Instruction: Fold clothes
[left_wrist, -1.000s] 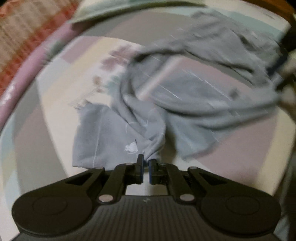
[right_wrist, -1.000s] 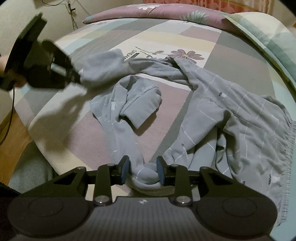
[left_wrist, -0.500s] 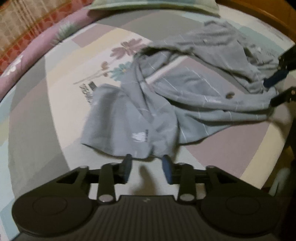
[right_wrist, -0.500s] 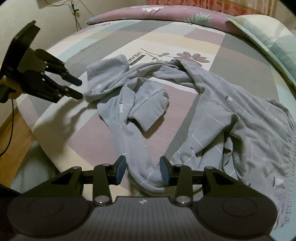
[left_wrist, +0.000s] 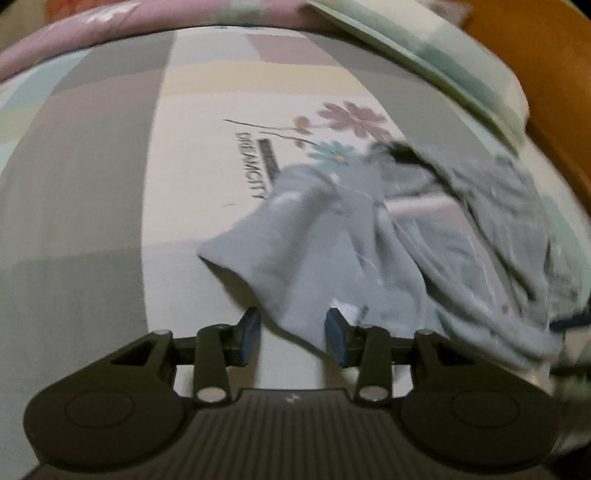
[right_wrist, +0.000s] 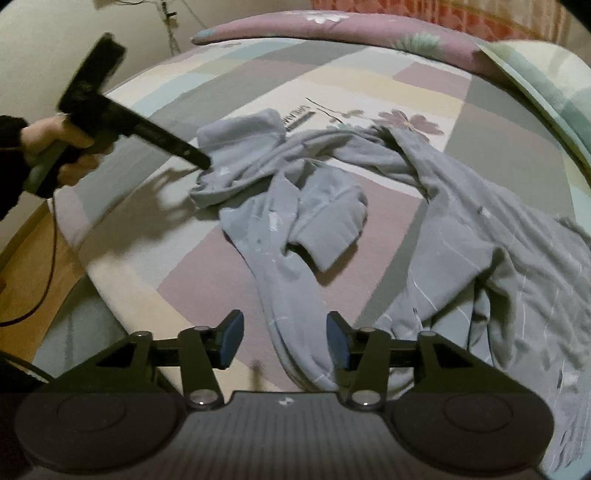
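Right wrist view alone shows a hand (right_wrist: 55, 138) holding the left gripper (left_wrist: 291, 334), jaws spread like the just-widening right gripper (right_wrist: 282, 341), over blurred grey pyjamas (right_wrist: 332, 206) crumpled on the bed (right_wrist: 184, 251).

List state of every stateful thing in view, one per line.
left gripper: open, cuff edge between its jaws, not pinched
right gripper: jaws just opening, leg hem between them, released
grey pants: crumpled, unfolded on bed
bedspread: spread flat

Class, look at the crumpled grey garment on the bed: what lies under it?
Under the grey garment lies the patchwork bedsheet, with a printed flower showing beside it. Whatever pattern or object sits beneath the fabric is covered.
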